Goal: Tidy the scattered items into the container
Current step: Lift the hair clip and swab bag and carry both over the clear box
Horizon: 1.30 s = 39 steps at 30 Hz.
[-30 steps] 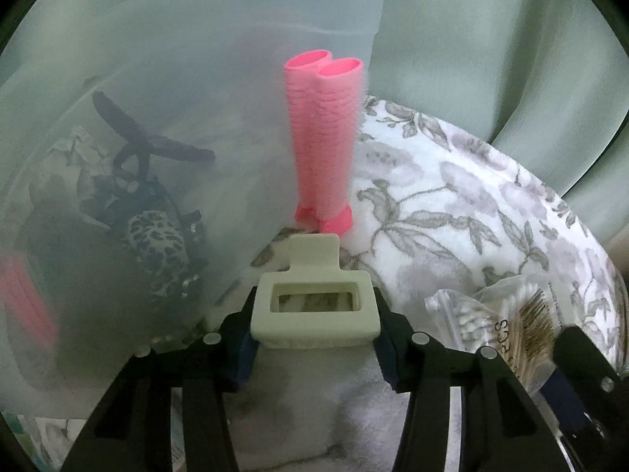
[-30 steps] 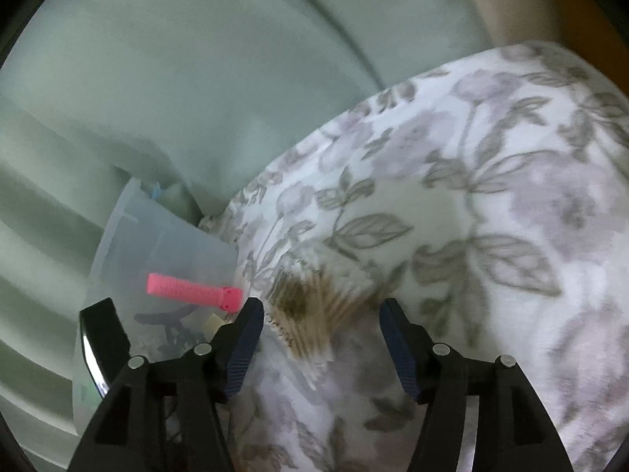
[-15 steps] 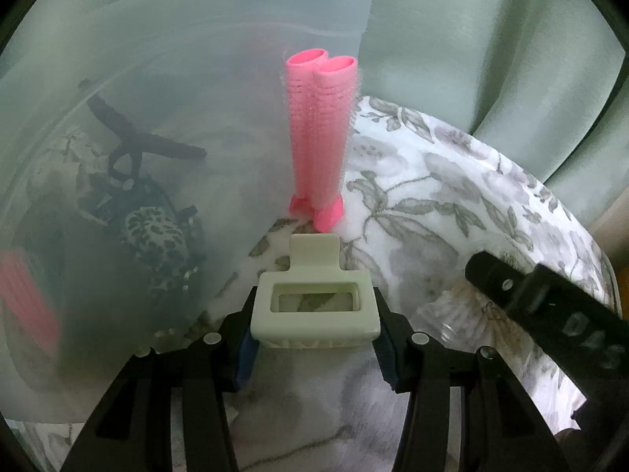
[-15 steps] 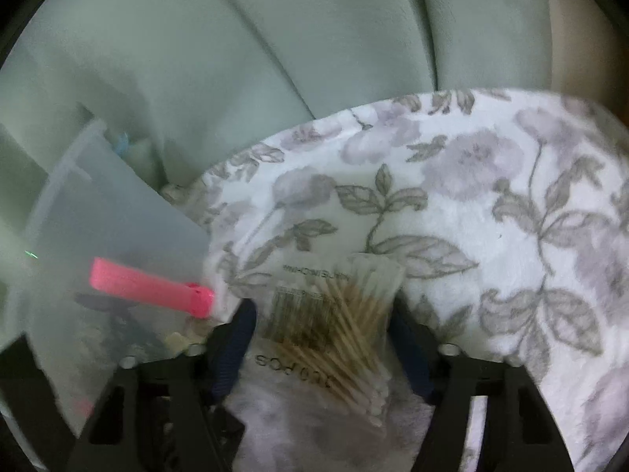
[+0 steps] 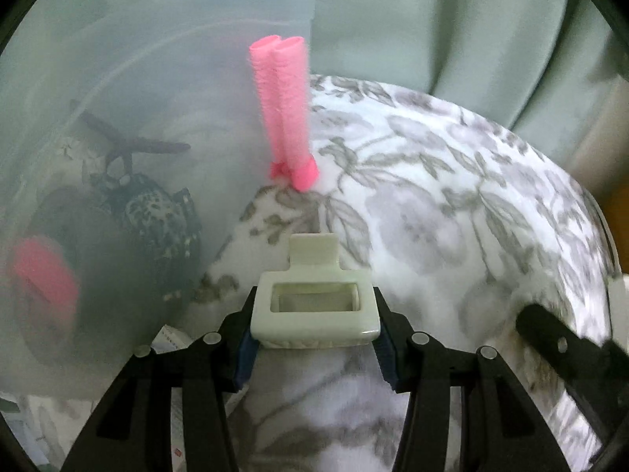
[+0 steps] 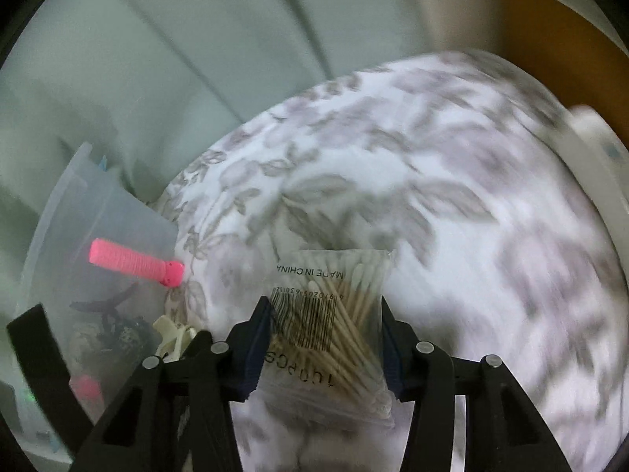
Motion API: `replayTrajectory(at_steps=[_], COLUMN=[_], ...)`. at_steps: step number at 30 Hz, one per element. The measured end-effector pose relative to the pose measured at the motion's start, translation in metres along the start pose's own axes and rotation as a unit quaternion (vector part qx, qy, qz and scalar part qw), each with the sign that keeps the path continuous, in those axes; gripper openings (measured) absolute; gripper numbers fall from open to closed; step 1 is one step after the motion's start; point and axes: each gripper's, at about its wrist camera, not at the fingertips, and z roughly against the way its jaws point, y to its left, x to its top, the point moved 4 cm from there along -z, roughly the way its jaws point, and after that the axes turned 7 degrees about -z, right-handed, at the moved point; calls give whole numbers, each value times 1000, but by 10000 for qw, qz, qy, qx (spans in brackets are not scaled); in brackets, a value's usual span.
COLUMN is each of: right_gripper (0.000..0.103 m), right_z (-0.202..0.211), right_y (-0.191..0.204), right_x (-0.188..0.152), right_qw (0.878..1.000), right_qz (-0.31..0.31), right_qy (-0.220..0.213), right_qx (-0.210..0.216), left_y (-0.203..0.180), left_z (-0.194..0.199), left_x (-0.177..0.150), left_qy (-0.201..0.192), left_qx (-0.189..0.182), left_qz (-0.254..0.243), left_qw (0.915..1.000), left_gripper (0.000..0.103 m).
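At the left edge of the floral blanket (image 5: 452,204) stands the bin (image 5: 118,90), its frosted wall close enough to both grippers that a drop would need only a short carry. Through that wall show the things already tidied: a dark clip (image 5: 129,149), a leopard scrunchie (image 5: 153,212) and a blurred pink shape low on the left. The pink roller (image 5: 287,106) leans upright against the bin's outer wall with its foot on the blanket, so it looks propped there and not yet inside. The left gripper (image 5: 316,340) clamps a cream hair claw (image 5: 316,306) by its two sides, the open window facing the camera; gripping across the body keeps it level and stops it from springing, and I judge it is bound for the bin. Further right, the right gripper (image 6: 326,348) has its fingers on either side of the swab bag (image 6: 334,322), pads against the bag's edges; it seems to grip it, though the slack film makes a firm hold hard to confirm. The bag lies near the blanket's middle, just right of the bin. A grip across its narrow width suits it, since the sticks give the film some stiffness.
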Motion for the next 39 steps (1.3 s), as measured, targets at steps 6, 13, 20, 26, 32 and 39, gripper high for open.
replayTrajectory(at_steps=[6,13,20,26,32,39], right_gripper=[52,52,52,52,52,52], right_z=[36,80,138,181,229,278], right_y=[-26,-34,-24,-20,8,50], right_x=[-35,-54,-58,-57,-56,-57], right_qw=[9989,9965,9924,9856,9770,9662], right_qz=[-456,-775,-798,-942,-746,-380], right_qy=[-41,-252,-830,-1219,-1687,-2108], right_qx=[-32,160,424,701,1070,1437], left_y=[0,1,-17,-11,12,46], left_z=[14,51,104,167,222,266], left_x=[-20,-33,-12,2,16,26], left_qy=[-134,27,-450,-1014,-1589,-2159], left_qx=[-384,-853,-1259,-1471,-1611,-1706], left_qz=[-279,-337,-569,-584,-420,-161], left_qw=[9988,9958,9894,9822,9732,9613], left_gripper=[52,52,52,52,52,52])
